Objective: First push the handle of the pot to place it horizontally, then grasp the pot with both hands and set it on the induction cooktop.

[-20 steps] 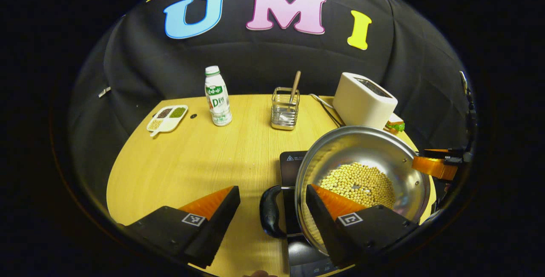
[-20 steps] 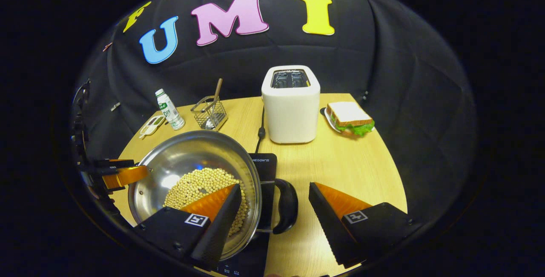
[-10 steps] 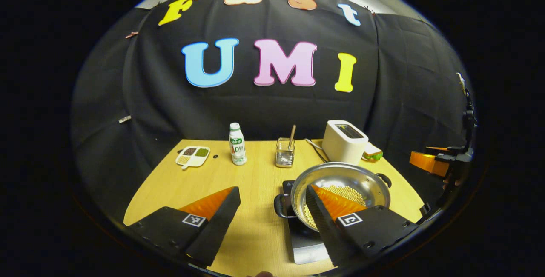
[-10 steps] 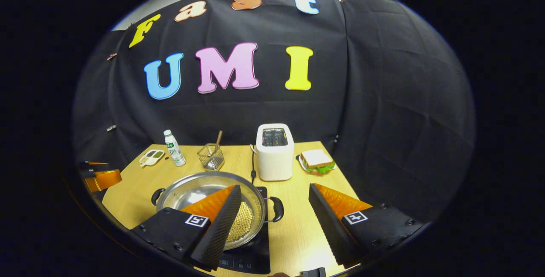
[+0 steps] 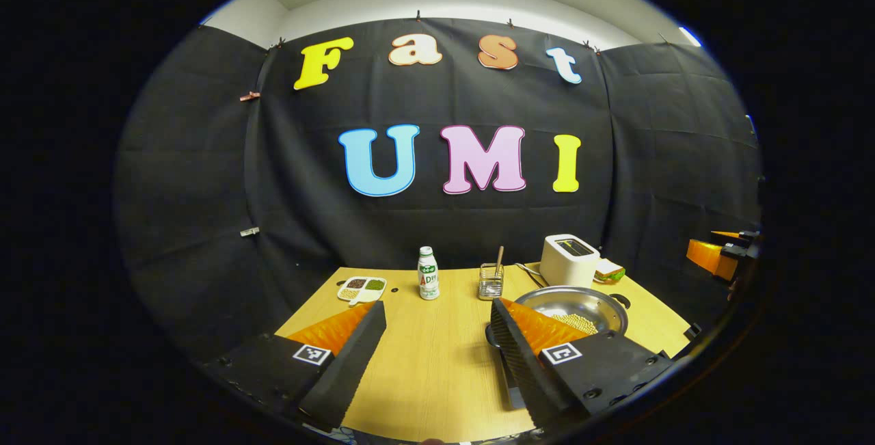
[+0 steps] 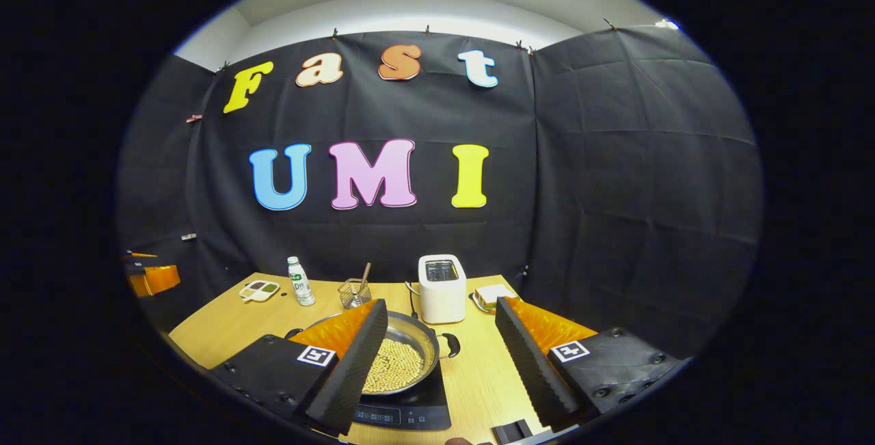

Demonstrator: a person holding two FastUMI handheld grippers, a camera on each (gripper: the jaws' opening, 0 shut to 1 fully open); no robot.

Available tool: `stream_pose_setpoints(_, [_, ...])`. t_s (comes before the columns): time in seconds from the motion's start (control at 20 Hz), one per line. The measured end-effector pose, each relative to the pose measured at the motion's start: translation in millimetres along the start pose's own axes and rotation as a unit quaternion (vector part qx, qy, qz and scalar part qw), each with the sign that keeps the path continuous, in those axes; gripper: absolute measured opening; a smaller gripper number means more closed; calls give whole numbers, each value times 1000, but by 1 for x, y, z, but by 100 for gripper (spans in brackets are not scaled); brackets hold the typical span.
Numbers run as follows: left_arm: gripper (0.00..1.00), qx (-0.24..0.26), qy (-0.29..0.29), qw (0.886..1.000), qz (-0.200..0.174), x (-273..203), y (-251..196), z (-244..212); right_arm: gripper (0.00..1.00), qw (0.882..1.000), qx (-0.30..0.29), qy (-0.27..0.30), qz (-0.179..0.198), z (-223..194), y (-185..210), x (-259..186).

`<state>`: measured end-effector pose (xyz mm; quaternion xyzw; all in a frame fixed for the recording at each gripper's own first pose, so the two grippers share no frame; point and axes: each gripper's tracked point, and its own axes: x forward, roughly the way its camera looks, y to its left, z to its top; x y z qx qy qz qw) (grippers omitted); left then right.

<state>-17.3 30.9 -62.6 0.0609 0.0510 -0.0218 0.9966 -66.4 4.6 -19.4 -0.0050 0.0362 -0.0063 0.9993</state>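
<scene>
the pot [image 6: 393, 356] sits on the cooktop [image 6: 410, 411], with the pale beans [image 6: 393, 366] heaped in its bowl. in the right gripper view i see one black handle [image 6: 450, 344] pointing out to the side toward the toaster's end of the desk [image 6: 478, 383], and the other handle [image 6: 294, 332] just peeking out on the opposite side, so the handles lie level across the pot. in the left gripper view the pot [image 5: 574, 308] rests on the same dark slab, past my own fingers.

my left tongs [image 5: 437, 346] are wide apart and hold nothing; they hang above the near edge of the desk, well apart from the pot. my right tongs [image 6: 441, 353] are also wide and empty, raised and back from the pot, though one finger overlaps it in the picture.

by my reading, both steps are done: handle turned flat, pot set on the cooktop, both grips let go. nothing is left but to keep clear of it. the toaster [image 6: 441, 288], sandwich [image 6: 491, 294], bottle [image 6: 301, 282], wire basket [image 6: 354, 292] and small divided dish [image 6: 258, 290] stand along the far side of the desk, untouched by the pot.
</scene>
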Motion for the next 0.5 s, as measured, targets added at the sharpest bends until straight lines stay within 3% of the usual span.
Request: stream_pose_setpoints(0.5, [96,-12,-12,1000,14,-56,22,-15,98,999,-5,-26,-19,4,-7,-46])
